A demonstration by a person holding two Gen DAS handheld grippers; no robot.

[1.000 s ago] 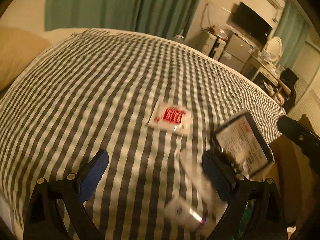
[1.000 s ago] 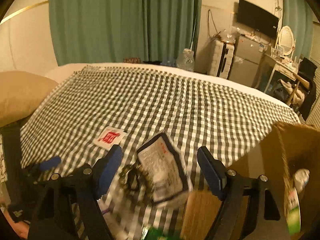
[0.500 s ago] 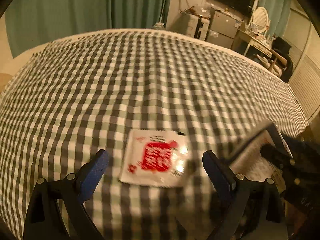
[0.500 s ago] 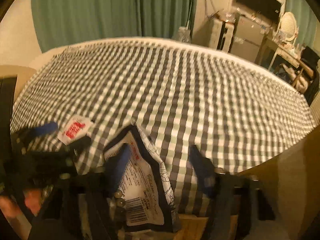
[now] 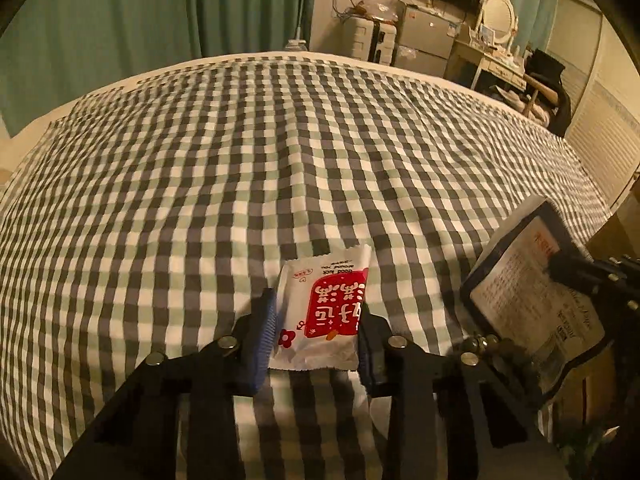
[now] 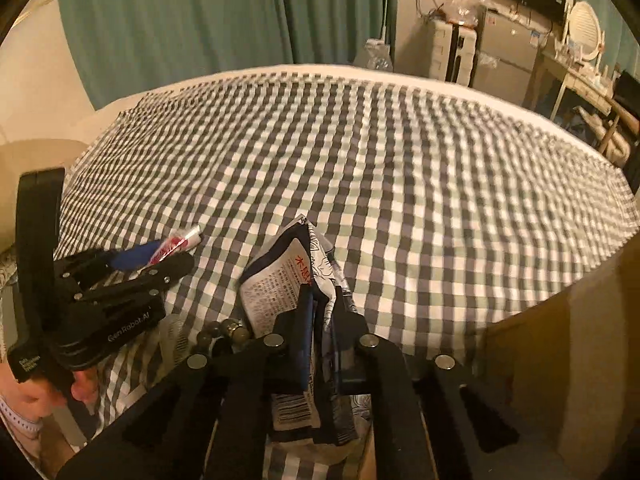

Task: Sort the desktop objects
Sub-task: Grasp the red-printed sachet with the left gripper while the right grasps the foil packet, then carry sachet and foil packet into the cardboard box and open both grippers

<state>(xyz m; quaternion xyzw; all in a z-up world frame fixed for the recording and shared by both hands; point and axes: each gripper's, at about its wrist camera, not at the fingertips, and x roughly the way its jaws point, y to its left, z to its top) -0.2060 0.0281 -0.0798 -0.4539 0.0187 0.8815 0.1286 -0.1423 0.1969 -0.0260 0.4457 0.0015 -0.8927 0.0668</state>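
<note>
1. Left gripper (image 5: 316, 320) pinches flat white sachet with red label (image 5: 324, 316), between its pads.
2. Right gripper (image 6: 320, 320) clamps dark-edged printed foil pouch (image 6: 280, 280).
3. Neither sorted yet; brown cardboard box (image 6: 560, 340) rightward.

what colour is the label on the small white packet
Red with white characters, on the small white packet; clearest in the left wrist view.
</note>
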